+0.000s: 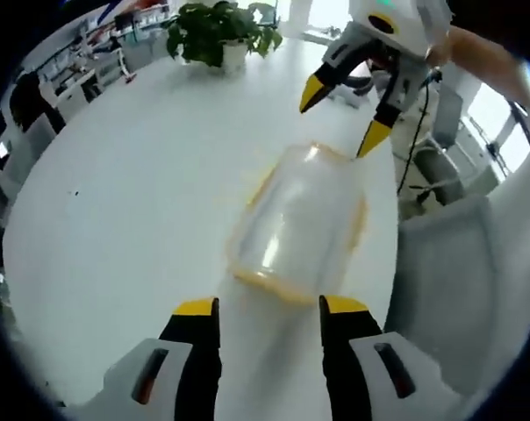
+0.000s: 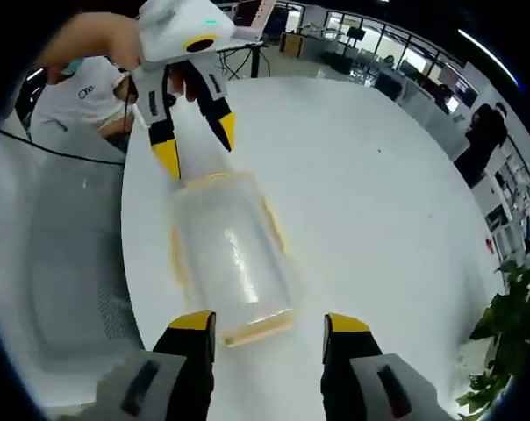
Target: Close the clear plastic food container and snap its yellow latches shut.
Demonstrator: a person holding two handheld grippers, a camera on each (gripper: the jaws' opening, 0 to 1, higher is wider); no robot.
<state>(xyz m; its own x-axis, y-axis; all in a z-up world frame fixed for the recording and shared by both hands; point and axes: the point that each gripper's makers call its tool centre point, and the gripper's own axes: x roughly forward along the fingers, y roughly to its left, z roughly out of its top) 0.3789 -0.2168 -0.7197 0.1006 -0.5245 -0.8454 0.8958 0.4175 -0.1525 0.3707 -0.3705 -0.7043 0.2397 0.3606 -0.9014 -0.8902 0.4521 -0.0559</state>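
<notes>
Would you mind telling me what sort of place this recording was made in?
Probably an open-plan office or lab. A large white table carries a potted plant, rows of desks with monitors stand behind it, and an office chair sits at the table's edge.

Open-plan office with a large white table

A white table [image 1: 133,202] is occupying the foreground, with a potted plant [image 1: 219,33] standing at its far edge. Desks and chairs [image 2: 397,66] are lining the background, and daylight is entering through windows [image 1: 497,114].
</notes>
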